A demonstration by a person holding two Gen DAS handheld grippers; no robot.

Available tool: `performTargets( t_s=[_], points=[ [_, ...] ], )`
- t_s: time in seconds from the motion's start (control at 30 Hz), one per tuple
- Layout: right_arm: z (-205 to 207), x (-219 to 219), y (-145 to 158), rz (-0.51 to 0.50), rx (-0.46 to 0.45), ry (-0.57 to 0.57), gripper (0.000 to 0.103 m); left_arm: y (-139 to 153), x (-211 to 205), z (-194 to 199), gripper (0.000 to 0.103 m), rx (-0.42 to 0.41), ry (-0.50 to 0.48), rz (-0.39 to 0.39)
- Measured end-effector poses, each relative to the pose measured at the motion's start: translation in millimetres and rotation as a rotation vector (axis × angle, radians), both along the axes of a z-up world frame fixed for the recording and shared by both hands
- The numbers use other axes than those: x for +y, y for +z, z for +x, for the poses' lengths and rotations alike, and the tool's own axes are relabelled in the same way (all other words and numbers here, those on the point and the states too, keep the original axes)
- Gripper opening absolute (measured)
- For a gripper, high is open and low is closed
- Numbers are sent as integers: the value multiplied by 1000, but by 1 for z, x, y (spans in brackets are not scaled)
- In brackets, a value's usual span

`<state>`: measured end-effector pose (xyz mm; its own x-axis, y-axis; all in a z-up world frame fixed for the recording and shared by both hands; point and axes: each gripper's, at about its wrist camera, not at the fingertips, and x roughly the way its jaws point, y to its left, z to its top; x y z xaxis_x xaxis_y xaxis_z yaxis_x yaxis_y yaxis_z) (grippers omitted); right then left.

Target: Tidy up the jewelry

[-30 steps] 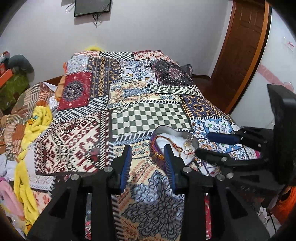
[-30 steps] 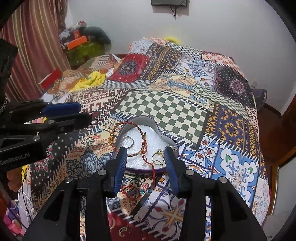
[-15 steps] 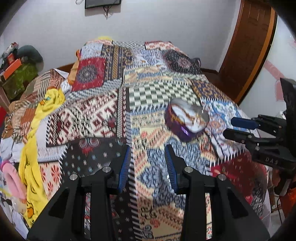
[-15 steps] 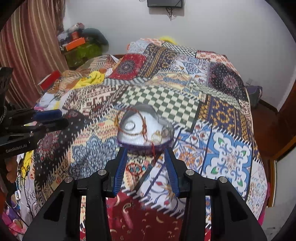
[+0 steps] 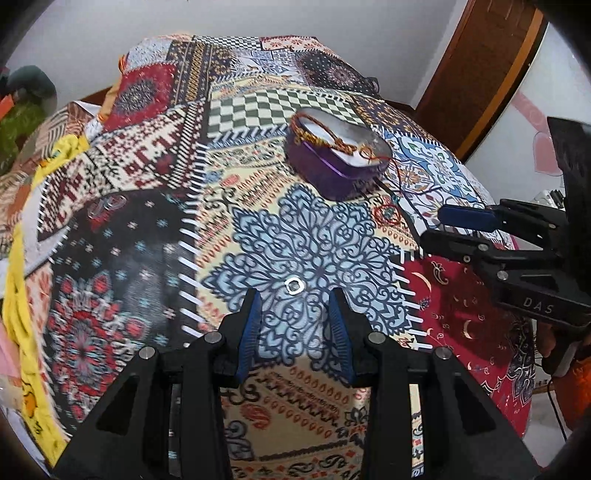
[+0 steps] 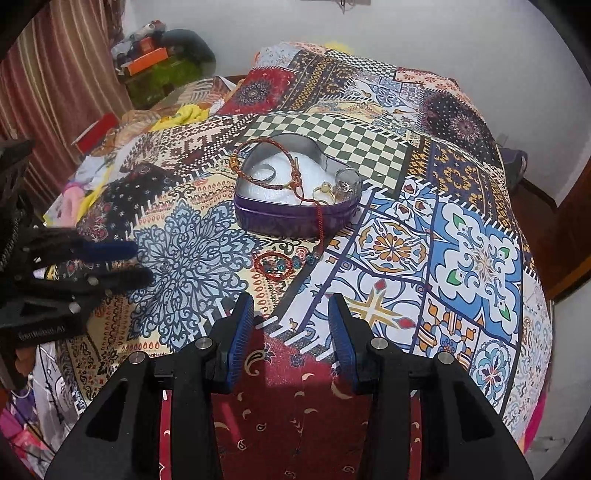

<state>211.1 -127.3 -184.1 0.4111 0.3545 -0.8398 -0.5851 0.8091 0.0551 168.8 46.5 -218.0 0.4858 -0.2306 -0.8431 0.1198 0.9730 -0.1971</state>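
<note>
Patchwork-covered bed (image 6: 461, 206), white wall (image 6: 424, 33), wooden door (image 5: 484, 55).

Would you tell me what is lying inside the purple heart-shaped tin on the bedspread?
Inside the purple heart-shaped tin, on white padding: a braided red-and-gold cord bracelet draped over the rim, a silver bangle and a gold ring. Anything beneath the padding is hidden.

Two fisheye views, each looking forward and steeply down along a claw's two fingers at a bed (image 5: 147, 221) under a patchwork cover. The landmark is a purple heart-shaped tin (image 5: 332, 173). The left wrist view looks from near the bed's foot, tin up and to the right. The right wrist view sits closer, tin (image 6: 291, 218) straight ahead. Both share the tin, the blue medallion patch and each other's claw.
</note>
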Motion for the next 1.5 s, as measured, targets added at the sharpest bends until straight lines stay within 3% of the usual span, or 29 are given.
performTargets(
  t_s=[0.3,0.53,0.63,0.87,1.13,1.2,1.27,1.43,1.5],
  points=[
    [10,7,-4,5,6,11,38,-10,-1,7,33,-26,37,-8],
    [19,9,-5,4,13,12,38,-14,3,9,12,-36,55,-7],
    [22,11,-5,13,20,20,38,-15,7,9,8,-36,63,-18],
    [27,16,-7,46,58,50,38,-13,2,7,8,-64,45,19],
    [32,24,-17,-3,59,53,38,-10,8,5,8,-69,69,-2],
    [29,25,-16,-14,45,58,33,-9,8,5,8,-71,72,-7],
    [28,26,-16,-17,40,66,21,-7,7,4,8,-70,67,-25],
    [24,25,-10,5,14,88,8,2,3,2,8,-90,52,-25],
    [20,24,-4,11,-9,89,8,8,1,2,8,-103,49,-17]
  ],
)
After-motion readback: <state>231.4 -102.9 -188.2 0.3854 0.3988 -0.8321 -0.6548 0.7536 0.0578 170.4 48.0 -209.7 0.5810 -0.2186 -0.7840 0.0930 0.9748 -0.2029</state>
